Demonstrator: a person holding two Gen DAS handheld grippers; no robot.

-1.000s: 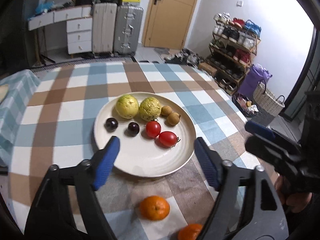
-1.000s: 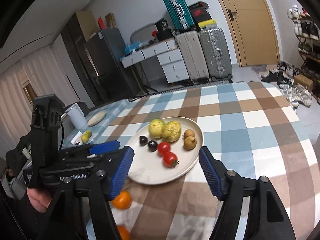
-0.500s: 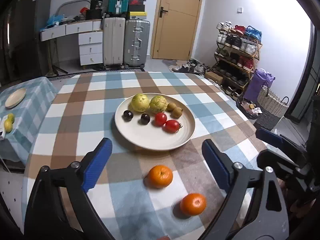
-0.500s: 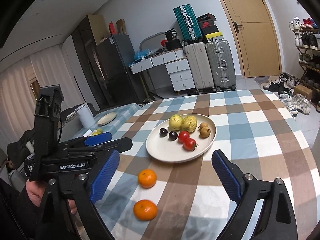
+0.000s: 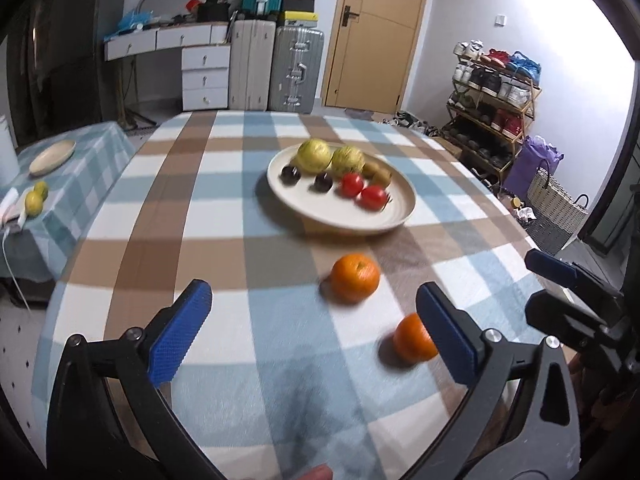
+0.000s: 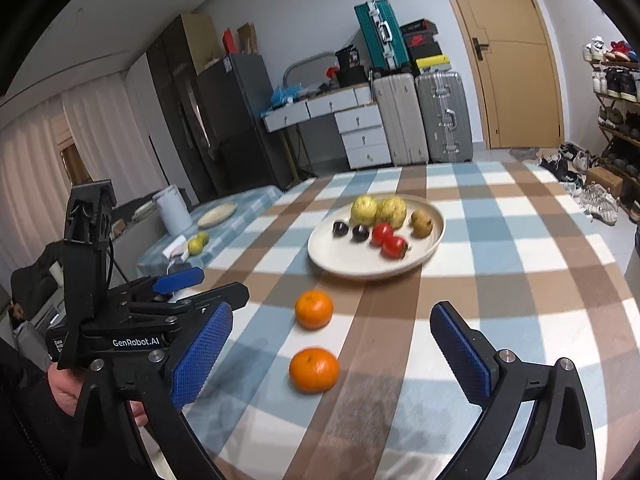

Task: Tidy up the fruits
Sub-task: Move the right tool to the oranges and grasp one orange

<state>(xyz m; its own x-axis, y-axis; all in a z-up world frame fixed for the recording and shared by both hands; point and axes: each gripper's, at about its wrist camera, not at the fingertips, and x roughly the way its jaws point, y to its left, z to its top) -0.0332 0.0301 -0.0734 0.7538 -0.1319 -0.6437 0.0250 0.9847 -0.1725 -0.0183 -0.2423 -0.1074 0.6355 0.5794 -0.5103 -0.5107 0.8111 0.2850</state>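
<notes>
A cream plate (image 5: 396, 216) (image 6: 332, 258) on the checked tablecloth holds two yellow-green fruits (image 5: 314, 155), two dark plums (image 5: 290, 175), two red tomatoes (image 5: 374, 196) and two brown kiwis (image 6: 422, 220). Two oranges lie on the cloth in front of the plate: the far orange (image 5: 355, 278) (image 6: 314, 309) and the near orange (image 5: 412, 340) (image 6: 314, 370). My left gripper (image 5: 314, 332) is open and empty above the cloth, the near orange beside its right finger. My right gripper (image 6: 332, 354) is open and empty, with the near orange between its fingers' lines.
A side table (image 5: 84, 168) at the left carries a small plate (image 5: 52, 157) and lemons (image 5: 34, 203). Suitcases (image 5: 296, 68), drawers and a door stand behind. A shoe rack (image 5: 492, 100) and a basket (image 5: 554, 206) stand at the right. The table's near edge is below.
Both grippers have pulled back and risen from the plate. The plate now looks farther off, and both oranges have come fully into view. Both stay open.
</notes>
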